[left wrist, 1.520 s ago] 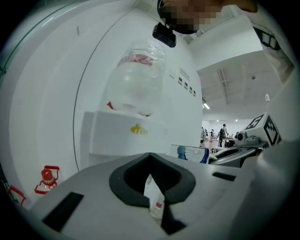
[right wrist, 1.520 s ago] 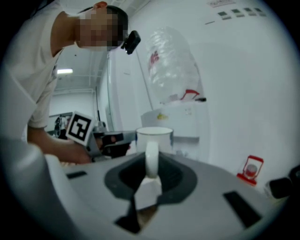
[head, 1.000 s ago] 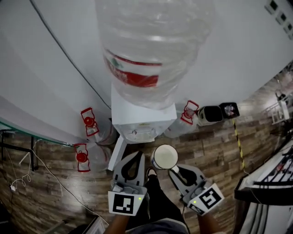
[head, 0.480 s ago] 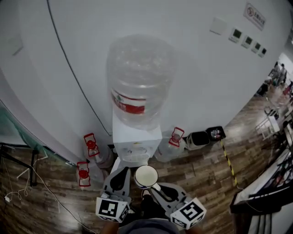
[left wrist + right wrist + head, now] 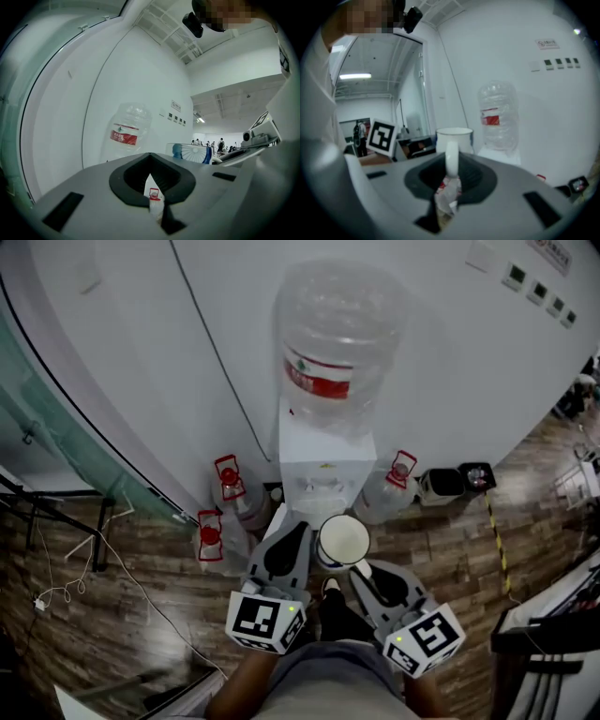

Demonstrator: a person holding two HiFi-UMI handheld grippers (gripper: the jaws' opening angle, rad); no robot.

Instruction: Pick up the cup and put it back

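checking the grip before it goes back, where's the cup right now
In the head view the cup is near centre, held by its handle in the right gripper. It is just in front of the water dispenser, beside the left gripper.

The head view is coming out dim and greyish: the white wall (image 5: 469, 362) is taking soft, even light, the wooden floor (image 5: 94, 634) is lying dark, the cup (image 5: 343, 540) is shining palest. The left gripper view and right gripper view are bulging and fading to black corners; my right claw (image 5: 451, 174) is blurring up close, a ceiling strip (image 5: 355, 75) glowing behind
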